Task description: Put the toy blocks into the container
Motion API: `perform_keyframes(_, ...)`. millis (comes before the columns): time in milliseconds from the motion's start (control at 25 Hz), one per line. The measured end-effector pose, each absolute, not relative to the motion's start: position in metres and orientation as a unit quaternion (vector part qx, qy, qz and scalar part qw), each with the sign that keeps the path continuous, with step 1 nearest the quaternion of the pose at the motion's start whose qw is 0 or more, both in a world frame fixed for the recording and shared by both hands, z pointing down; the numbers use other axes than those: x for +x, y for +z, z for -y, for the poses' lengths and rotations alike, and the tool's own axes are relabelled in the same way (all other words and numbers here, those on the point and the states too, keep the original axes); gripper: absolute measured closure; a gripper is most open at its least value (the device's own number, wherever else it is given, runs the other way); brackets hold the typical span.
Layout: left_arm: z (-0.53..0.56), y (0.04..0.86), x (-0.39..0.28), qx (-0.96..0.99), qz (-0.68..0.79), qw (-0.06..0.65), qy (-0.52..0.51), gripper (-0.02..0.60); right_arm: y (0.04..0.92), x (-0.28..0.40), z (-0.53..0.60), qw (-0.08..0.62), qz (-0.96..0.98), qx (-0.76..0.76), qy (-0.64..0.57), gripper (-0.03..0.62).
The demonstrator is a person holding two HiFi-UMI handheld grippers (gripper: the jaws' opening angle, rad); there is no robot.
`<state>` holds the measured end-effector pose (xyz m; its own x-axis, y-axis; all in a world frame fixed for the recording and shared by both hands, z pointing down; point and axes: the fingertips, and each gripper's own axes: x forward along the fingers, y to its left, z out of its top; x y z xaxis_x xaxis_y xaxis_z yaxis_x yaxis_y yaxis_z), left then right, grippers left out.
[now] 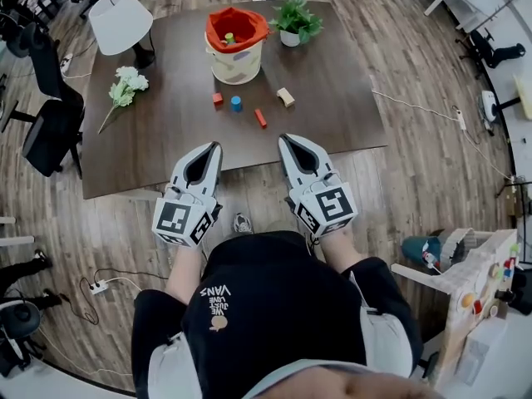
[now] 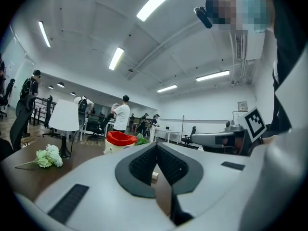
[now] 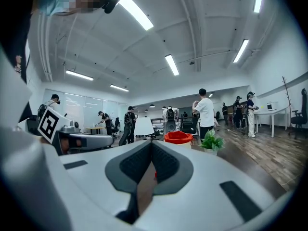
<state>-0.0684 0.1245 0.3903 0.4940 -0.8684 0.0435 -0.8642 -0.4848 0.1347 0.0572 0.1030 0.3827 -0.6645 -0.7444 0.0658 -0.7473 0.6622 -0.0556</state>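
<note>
Nearest, we hold the left gripper [image 1: 217, 145] and right gripper [image 1: 283, 138] shut and empty at the near edge of the desk [image 1: 166, 140]. Beyond them, loose on it, lie a red bar [image 1: 260, 118], blue cylinder [image 1: 236, 103], red cube [image 1: 218, 99] and pale wooden block [image 1: 286, 97]. Farther back stands the cream container [image 1: 234, 61] with its orange liner, some blocks inside. Only our head view shows all four; the left gripper view catches just the pale one.

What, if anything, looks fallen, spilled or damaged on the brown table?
Only the bunch of white flowers stands out: it lies flat on the dark brown table, left of the cream container with the orange liner, in no vase. The white lamp and potted green plant stand upright. Nothing looks spilled or broken.
</note>
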Motion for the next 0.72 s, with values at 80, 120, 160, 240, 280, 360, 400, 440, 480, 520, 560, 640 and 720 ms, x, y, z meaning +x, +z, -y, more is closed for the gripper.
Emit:
perform_keyframes(80,-0.114,0.392,-0.075,0.864,0.498,0.072,-0.014,0.571,0.384,0.051,-0.095,0.019,0.909,0.414,0.04,0.577)
perform_keyframes(120,-0.109,0.393,-0.078,0.865,0.496,0.074,-0.015,0.571,0.385,0.048,-0.09,0.02,0.909,0.415,0.041,0.577)
perform_keyframes(160,-0.104,0.393,-0.08,0.865,0.495,0.075,-0.016,0.571,0.386,0.046,-0.086,0.022,0.908,0.415,0.042,0.577)
perform_keyframes(240,-0.095,0.395,-0.083,0.866,0.493,0.077,-0.015,0.571,0.388,0.042,-0.076,0.026,0.908,0.416,0.045,0.577)
perform_keyframes(280,-0.09,0.396,-0.085,0.866,0.493,0.078,-0.015,0.571,0.39,0.041,-0.071,0.027,0.908,0.415,0.045,0.577)
perform_keyframes(360,-0.078,0.399,-0.088,0.865,0.495,0.083,-0.016,0.571,0.392,0.038,-0.059,0.03,0.909,0.414,0.047,0.577)
perform_keyframes(400,-0.072,0.401,-0.088,0.864,0.496,0.086,-0.016,0.571,0.393,0.036,-0.052,0.031,0.909,0.412,0.048,0.577)
perform_keyframes(440,-0.066,0.402,-0.089,0.863,0.497,0.087,-0.016,0.571,0.394,0.035,-0.046,0.031,0.911,0.409,0.048,0.577)
perform_keyframes(480,-0.06,0.402,-0.089,0.862,0.499,0.087,-0.016,0.571,0.394,0.034,-0.039,0.031,0.912,0.406,0.047,0.577)
perform_keyframes(520,-0.053,0.402,-0.089,0.861,0.5,0.087,-0.016,0.571,0.394,0.033,-0.031,0.031,0.913,0.403,0.047,0.577)
perform_keyframes(560,-0.046,0.402,-0.088,0.86,0.502,0.087,-0.016,0.571,0.393,0.033,-0.023,0.03,0.915,0.4,0.047,0.577)
perform_keyframes(640,-0.031,0.4,-0.087,0.858,0.507,0.084,-0.018,0.571,0.39,0.031,-0.007,0.028,0.919,0.392,0.043,0.577)
perform_keyframes(720,-0.016,0.396,-0.087,0.854,0.513,0.08,-0.02,0.571,0.386,0.031,0.01,0.026,0.923,0.383,0.038,0.577)
